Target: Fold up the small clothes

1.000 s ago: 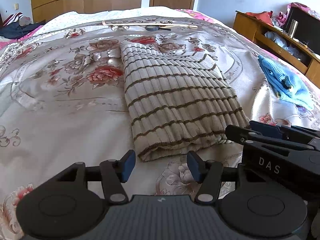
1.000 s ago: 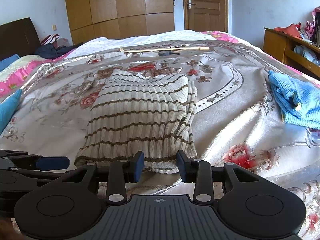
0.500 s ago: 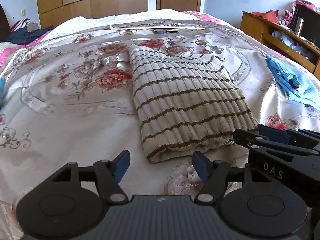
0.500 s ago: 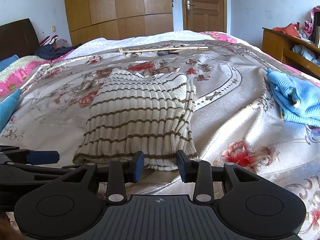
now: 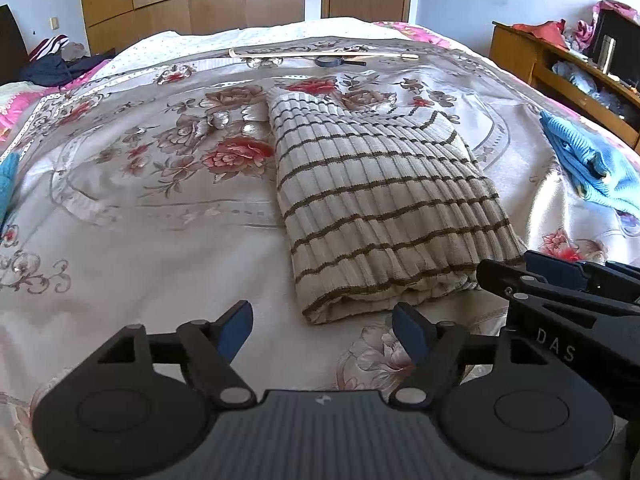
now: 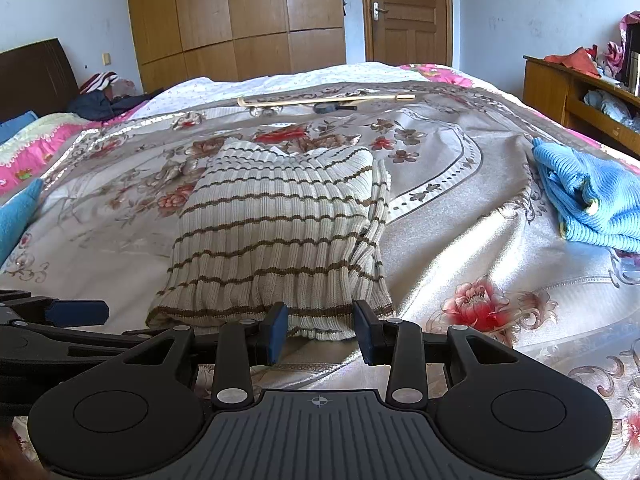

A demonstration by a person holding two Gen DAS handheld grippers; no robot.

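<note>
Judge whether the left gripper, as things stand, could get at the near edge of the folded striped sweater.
Probably yes: the left gripper has its jaws opening with nothing between them, and only bare bedspread separates it from the striped sweater. The right gripper sits off to the side.

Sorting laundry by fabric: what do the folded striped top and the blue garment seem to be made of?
The cream, brown-striped folded top looks like soft, matte rib knit, perhaps cotton or acrylic: raised lengthwise ribs run across it. The crumpled blue garment also looks knitted, with finer ribs showing; its fibre cannot be told.
</note>
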